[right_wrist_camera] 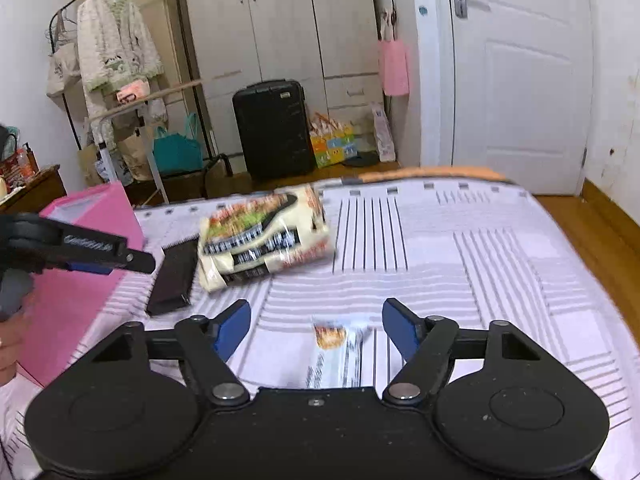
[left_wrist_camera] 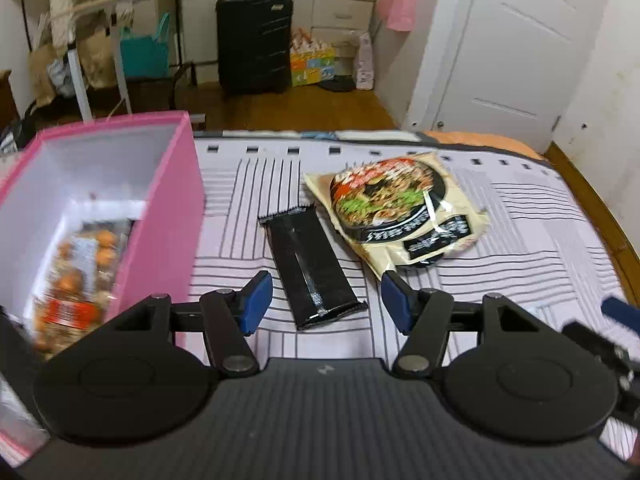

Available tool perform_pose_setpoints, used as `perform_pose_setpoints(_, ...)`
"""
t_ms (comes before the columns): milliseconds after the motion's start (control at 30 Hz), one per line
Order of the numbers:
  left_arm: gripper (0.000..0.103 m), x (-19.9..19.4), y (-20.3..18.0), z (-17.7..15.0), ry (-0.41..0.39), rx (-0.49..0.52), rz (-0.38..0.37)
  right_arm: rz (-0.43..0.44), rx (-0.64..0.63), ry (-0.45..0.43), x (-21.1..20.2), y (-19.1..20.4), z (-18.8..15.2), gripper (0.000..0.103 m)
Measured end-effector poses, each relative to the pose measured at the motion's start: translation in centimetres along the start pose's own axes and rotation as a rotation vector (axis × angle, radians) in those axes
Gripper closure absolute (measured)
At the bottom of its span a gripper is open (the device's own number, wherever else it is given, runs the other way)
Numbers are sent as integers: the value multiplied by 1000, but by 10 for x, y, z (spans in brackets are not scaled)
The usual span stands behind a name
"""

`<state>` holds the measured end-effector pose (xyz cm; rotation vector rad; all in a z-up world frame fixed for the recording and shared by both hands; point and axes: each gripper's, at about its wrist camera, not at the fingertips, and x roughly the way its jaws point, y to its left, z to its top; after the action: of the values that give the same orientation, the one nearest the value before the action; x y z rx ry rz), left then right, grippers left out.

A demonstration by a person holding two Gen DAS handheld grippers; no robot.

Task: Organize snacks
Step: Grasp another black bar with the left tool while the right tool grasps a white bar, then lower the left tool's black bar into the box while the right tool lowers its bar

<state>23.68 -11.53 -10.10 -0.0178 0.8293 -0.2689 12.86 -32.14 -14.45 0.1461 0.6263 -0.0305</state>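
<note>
A pink box (left_wrist_camera: 168, 216) stands at the left on the bed; an orange snack pack (left_wrist_camera: 76, 276) lies inside it. A black snack bar (left_wrist_camera: 310, 266) lies beside the box, with a cream noodle packet (left_wrist_camera: 400, 212) to its right. My left gripper (left_wrist_camera: 326, 302) is open and empty, just above the bar's near end. In the right wrist view the box (right_wrist_camera: 100, 248), the bar (right_wrist_camera: 174, 276) and the noodle packet (right_wrist_camera: 266, 236) show at left. My right gripper (right_wrist_camera: 316, 328) is open, over a small white snack packet (right_wrist_camera: 336, 354) lying between its fingers.
The bed cover (right_wrist_camera: 480, 264) is striped white and lilac, with its edge at right by a wooden floor (right_wrist_camera: 600, 232). A black suitcase (right_wrist_camera: 274, 128), wardrobe (right_wrist_camera: 280, 20), clothes rack (right_wrist_camera: 116, 48) and white door (right_wrist_camera: 520, 72) stand beyond.
</note>
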Motion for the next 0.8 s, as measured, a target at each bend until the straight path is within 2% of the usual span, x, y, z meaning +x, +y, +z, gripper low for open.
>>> perform_pose_setpoints(133,43,35,-1,-5,7,-31,37,16,-20,53,20,-6,-18,30)
perform_pose_setpoints(267,37,62,-2,-8,-1,-43,128,-2,-31,112,35,-8,-28,30)
perform_pose_setpoints(300,36,67,-1,-8,0,-44,147,-4,-29,116,36,-10,-30,33)
perform_pose_setpoints(333,29,71,2,-9,-3,-59,153,-11,-27,112,37,-11,-32,35)
perform_pose_setpoints(400,25,74,6,-9,-21,-90,153,-52,-31,79,36,-12,-33,66)
perform_pose_setpoints(500,20,81,10,-9,-34,-98,139,-34,17,56,33,-17,-31,69)
perform_pose_setpoints(600,20,91,10,-12,10,-118,135,-13,36,59,31,-18,-28,70)
perform_pose_setpoints(667,32,88,8,-15,-8,-113,130,-17,40,59,30,-17,-26,70)
perform_pose_setpoints(733,55,84,6,-15,-6,-105,130,-13,56,64,29,-17,-25,70)
perform_pose_setpoints(800,57,80,6,-14,9,-104,121,-8,70,65,27,-15,-25,70)
